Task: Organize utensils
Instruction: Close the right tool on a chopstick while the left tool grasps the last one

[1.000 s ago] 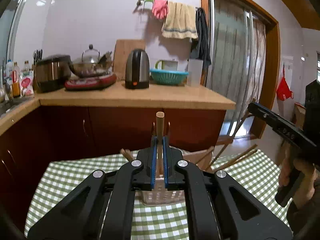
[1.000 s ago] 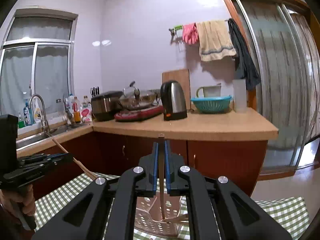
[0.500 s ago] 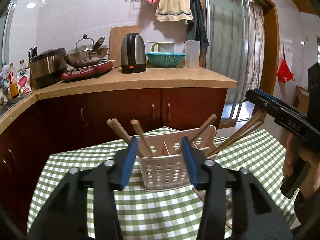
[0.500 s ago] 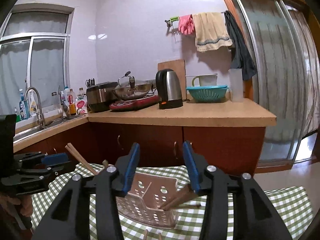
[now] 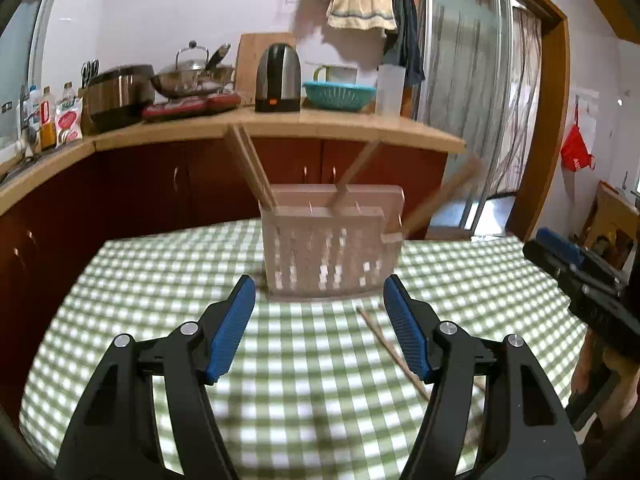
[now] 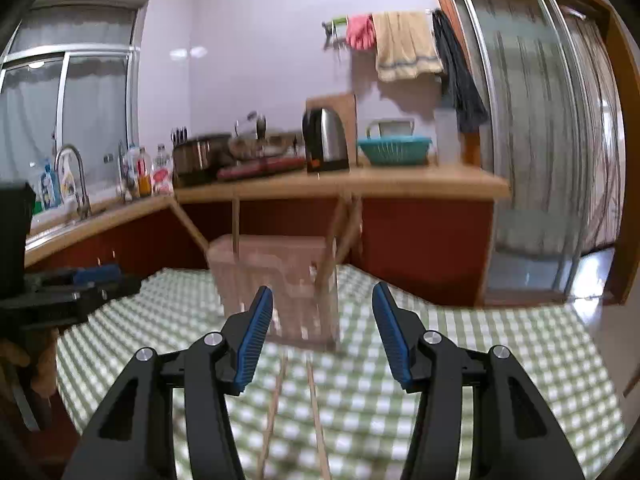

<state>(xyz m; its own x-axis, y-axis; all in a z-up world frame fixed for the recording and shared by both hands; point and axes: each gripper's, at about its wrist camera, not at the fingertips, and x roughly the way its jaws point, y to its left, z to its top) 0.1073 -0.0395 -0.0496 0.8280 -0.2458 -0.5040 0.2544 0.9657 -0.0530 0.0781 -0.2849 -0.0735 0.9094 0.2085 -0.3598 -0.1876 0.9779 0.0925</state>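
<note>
A pale perforated utensil basket [image 5: 330, 248] stands on the green checked tablecloth [image 5: 160, 280] with several wooden chopsticks [image 5: 252, 168] leaning out of it. It also shows, blurred, in the right wrist view [image 6: 276, 280]. My left gripper [image 5: 319, 292] is open and empty, just in front of the basket. My right gripper [image 6: 322, 300] is open and empty, also short of the basket. Loose chopsticks lie on the cloth [image 5: 392, 348], and two show between the right fingers [image 6: 312, 408]. The right gripper shows at the right of the left view [image 5: 580, 280].
A wooden counter [image 5: 320, 124] behind the table holds a kettle [image 5: 278, 78], a wok [image 5: 192, 78], a rice cooker [image 5: 120, 92] and a teal basket [image 5: 340, 96]. A sink and tap [image 6: 74, 176] are at the left. A glass door [image 6: 540, 140] is at the right.
Both grippers opened and let their chopsticks drop into the basket, then drew back and down from it. The basket now sits farther ahead in both views.
</note>
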